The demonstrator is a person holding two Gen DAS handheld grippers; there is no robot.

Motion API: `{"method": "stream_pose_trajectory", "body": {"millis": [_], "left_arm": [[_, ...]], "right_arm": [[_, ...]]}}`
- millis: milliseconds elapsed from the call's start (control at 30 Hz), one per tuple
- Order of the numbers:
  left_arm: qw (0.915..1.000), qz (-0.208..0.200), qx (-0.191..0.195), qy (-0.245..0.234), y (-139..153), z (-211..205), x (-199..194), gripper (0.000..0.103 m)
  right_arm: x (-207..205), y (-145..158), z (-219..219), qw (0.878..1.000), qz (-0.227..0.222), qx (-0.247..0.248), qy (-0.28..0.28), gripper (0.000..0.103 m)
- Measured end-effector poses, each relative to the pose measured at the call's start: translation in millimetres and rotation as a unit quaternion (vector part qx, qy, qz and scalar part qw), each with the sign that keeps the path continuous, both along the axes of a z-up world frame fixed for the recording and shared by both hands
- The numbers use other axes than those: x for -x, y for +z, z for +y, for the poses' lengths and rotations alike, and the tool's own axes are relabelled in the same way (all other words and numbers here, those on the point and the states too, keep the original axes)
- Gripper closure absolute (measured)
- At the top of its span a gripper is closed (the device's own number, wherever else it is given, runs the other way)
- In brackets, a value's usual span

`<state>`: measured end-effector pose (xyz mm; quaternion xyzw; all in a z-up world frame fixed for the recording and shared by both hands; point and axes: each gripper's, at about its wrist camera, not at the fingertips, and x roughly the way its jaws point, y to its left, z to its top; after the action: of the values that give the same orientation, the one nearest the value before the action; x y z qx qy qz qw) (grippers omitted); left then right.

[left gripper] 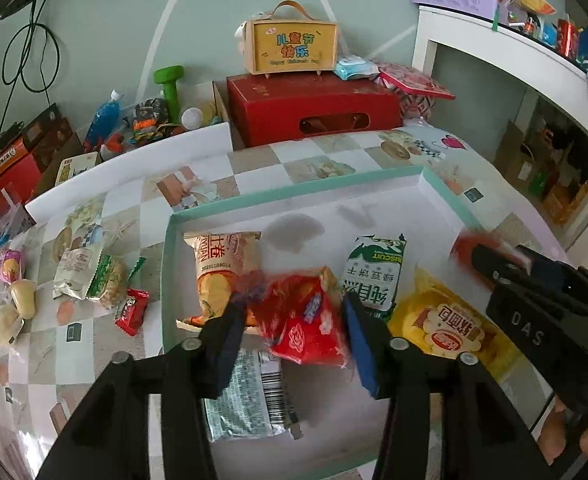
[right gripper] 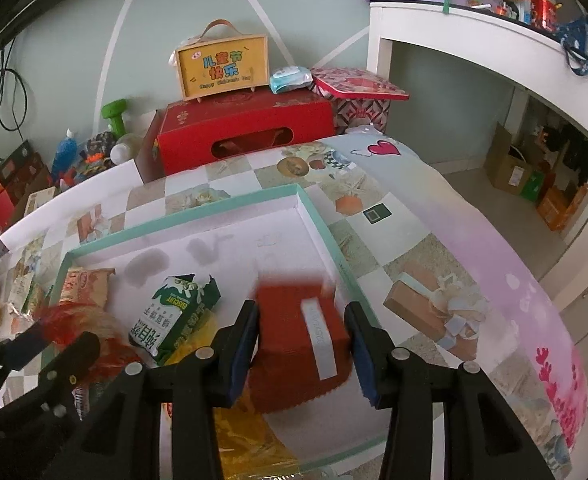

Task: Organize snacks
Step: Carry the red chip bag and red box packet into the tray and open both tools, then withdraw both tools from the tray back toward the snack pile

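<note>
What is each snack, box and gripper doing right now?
Left gripper: jaws part open, red packet blurred between them.
Right gripper: brick-red packet between its jaws, blurred.
Tray: open, no lid.
Green biscuit pack: lying in tray.
Yellow bread pack: lying in tray.
Small red candy: on table, outside tray.

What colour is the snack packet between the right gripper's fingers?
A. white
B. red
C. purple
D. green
B: the right wrist view shows a red packet with a white label strip between the right gripper fingers, above the teal-rimmed box.
</note>
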<state>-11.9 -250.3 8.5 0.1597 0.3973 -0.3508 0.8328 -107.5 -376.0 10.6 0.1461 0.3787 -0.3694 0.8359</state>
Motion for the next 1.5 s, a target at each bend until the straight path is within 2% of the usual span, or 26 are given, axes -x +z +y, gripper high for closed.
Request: {"method": "stream_pose_trajectory", "body": {"millis": [200,233,267,300,333,400,567,700,800,967,1300,1500], "left_arm": [[0.9999,-0.007,-0.005,0.01,4,5,-1,0.043],[0.9999,-0.006,-0.005,0.013,5,6,-2,0.042],[0.9998,-0.006,-0.004,0.017,6,8,-3,0.034],[0.9997,-0.006,-0.004,0.022,6,9,-4,0.024],[0.9994,-0.007,-0.004,0.033,7,12,-7,0.019],[0.9981,-0.015,-0.011,0.059,8,18,-13,0.01],[0.9931,-0.023,-0.017,0.114,9,36,-29,0.003],[0.9883,-0.034,-0.033,0.145,8,48,-40,0.002],[0.9865,-0.027,-0.023,0.16,10,57,-47,0.002],[0.9843,-0.019,-0.006,0.176,14,67,-52,0.002],[0.981,-0.02,-0.001,0.193,17,84,-65,0.002],[0.9672,-0.026,0.003,0.253,22,128,-86,0.001]], "right_arm": [[-3,4,6,1.0,0.0,0.005,0.012,0.055],[-4,4,7,1.0,0.002,0.006,0.013,0.052],[-4,4,8,1.0,0.003,0.007,0.015,0.049],[-5,4,9,1.0,0.007,0.008,0.016,0.035],[-6,4,10,1.0,0.01,0.011,0.016,0.024],[-8,4,12,1.0,0.015,0.017,0.017,0.02],[-13,0,14,0.999,0.027,0.015,0.023,0.013],[-17,0,19,0.999,0.033,0.017,0.03,0.01],[-20,1,24,0.999,0.029,0.019,0.036,0.0],[-25,3,31,0.998,0.029,0.022,0.046,0.0],[-36,4,45,0.998,0.022,0.013,0.057,0.0],[-50,5,66,0.997,0.002,-0.012,0.081,0.0]]}}
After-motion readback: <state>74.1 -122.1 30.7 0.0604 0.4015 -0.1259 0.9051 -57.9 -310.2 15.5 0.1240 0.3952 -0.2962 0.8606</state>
